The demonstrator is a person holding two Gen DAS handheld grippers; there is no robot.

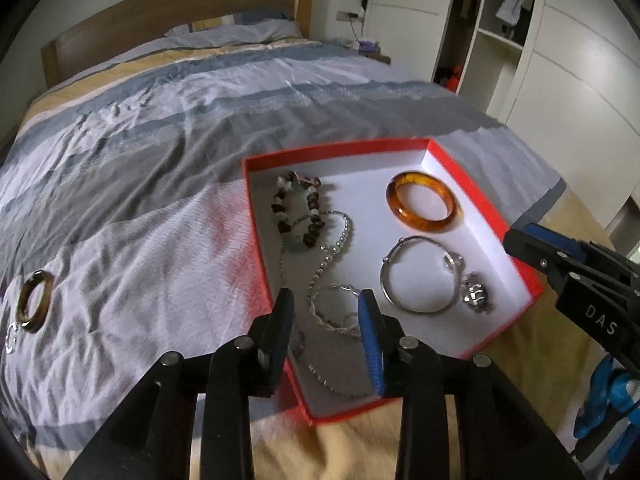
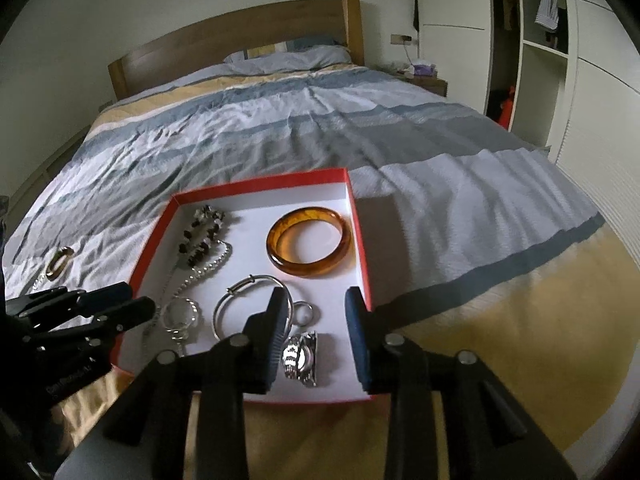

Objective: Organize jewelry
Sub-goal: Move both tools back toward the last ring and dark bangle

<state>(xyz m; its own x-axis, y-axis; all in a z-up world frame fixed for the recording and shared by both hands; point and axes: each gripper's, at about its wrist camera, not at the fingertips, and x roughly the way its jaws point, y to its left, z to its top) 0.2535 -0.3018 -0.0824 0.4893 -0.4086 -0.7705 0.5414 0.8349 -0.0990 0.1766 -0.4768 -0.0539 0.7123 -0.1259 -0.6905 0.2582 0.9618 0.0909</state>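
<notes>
A red box (image 1: 340,148) (image 2: 260,186) with a white floor lies on the bed. Inside it are an amber bangle (image 1: 424,227) (image 2: 308,270), a silver bangle (image 1: 416,311) (image 2: 218,312), a beaded bracelet (image 1: 312,200) (image 2: 200,224), a silver chain (image 1: 344,240) (image 2: 208,266) and a silver watch (image 1: 476,294) (image 2: 302,354). My left gripper (image 1: 325,296) (image 2: 138,299) hovers open over the box's near left part, above the chain. My right gripper (image 2: 317,294) (image 1: 520,236) hovers open over the near right part, above the watch. Neither holds anything. A dark gold-edged bangle (image 1: 34,302) (image 2: 59,263) lies on the quilt left of the box.
The striped quilt (image 1: 180,120) covers the whole bed, with a wooden headboard (image 2: 240,36) and a pillow at the far end. A white wardrobe (image 2: 580,80) stands along the right. A blue object (image 1: 612,400) shows at the lower right of the left wrist view.
</notes>
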